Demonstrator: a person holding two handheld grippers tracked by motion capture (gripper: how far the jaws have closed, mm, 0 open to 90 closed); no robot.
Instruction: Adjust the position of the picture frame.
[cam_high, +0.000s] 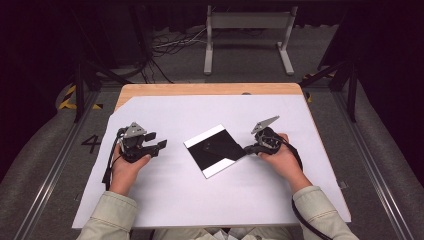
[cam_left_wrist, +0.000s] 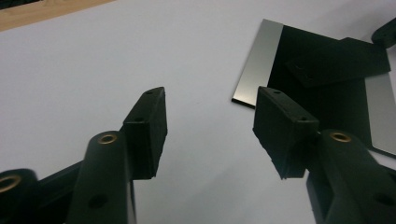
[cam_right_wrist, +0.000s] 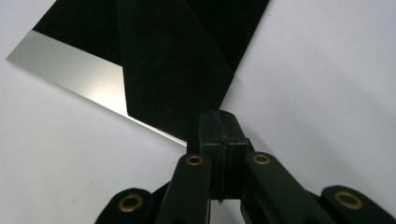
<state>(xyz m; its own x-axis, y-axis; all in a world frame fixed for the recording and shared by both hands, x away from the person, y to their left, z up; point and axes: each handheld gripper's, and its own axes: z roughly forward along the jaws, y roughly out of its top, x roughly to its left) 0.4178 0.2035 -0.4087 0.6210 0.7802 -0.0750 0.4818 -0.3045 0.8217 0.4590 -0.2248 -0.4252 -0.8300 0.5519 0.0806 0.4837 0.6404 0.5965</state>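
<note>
A glossy square plate (cam_high: 214, 150), black with a pale band along two opposite edges, lies flat on the white sheet at mid-table. My right gripper (cam_high: 247, 148) is shut, its tips set against the plate's right corner (cam_right_wrist: 217, 116); nothing shows between the jaws. On the plate (cam_right_wrist: 84, 23) a darker shape spreads away from the tips, like their reflection. My left gripper (cam_high: 159, 140) stands open to the left of the plate, apart from it. In its own view the left gripper (cam_left_wrist: 210, 100) is empty, with the plate (cam_left_wrist: 327, 102) ahead on the right and the right gripper (cam_left_wrist: 385, 32) at its far corner.
A white sheet (cam_high: 165, 200) covers most of the wooden table (cam_high: 200, 89), whose bare far edge shows. Beyond the table stand a grey metal frame (cam_high: 248, 22) and cables on the floor. Rails run along both sides.
</note>
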